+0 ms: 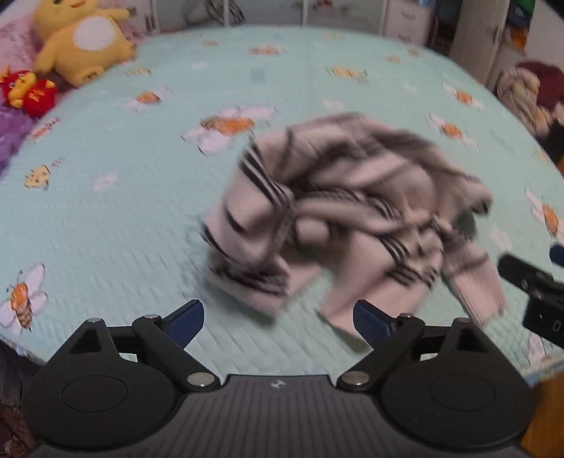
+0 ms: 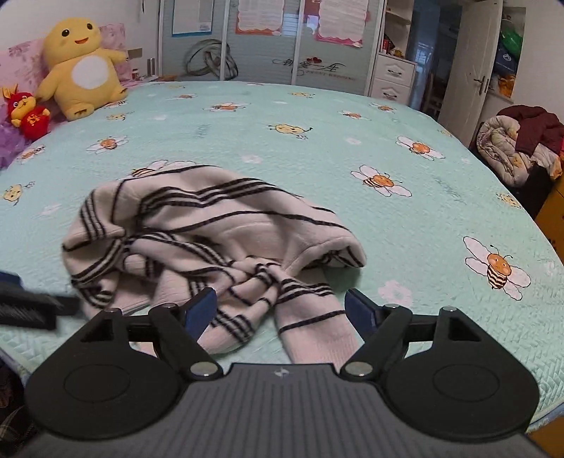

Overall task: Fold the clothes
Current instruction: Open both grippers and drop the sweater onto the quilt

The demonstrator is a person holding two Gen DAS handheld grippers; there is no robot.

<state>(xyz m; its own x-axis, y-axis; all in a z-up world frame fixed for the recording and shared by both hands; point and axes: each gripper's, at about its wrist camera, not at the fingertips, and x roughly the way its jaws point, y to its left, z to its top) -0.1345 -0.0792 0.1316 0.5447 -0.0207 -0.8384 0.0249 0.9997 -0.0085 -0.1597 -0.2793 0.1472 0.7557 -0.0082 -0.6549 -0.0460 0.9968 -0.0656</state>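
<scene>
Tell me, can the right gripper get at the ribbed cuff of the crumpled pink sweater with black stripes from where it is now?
Probably yes. The right gripper is open, and the ribbed cuff of the pink striped sweater lies on the bee-print bedspread between its fingers, with nothing covering it.

Far ahead of the right gripper point(image 2: 280, 296) fingers and a little to their right, a grey wardrobe door point(image 2: 317, 45) carries a dark brush-script decal point(image 2: 313, 67) in Chinese. Its last two characters read 一生, with small red hearts above. The line of Latin capitals beneath is too small to read.

Higher on the doors hang red-bordered printed sheets point(image 2: 260, 16); their text is illegible.

Far ahead and left of the fingers, a red plush toy point(image 2: 30, 116) bears a yellow character on its chest, too small to make out.

Behind the fingers of each gripper, right and left gripper point(image 1: 278, 306) alike, the ribbed body shows a small wordless emblem point(image 2: 281, 372).
</scene>
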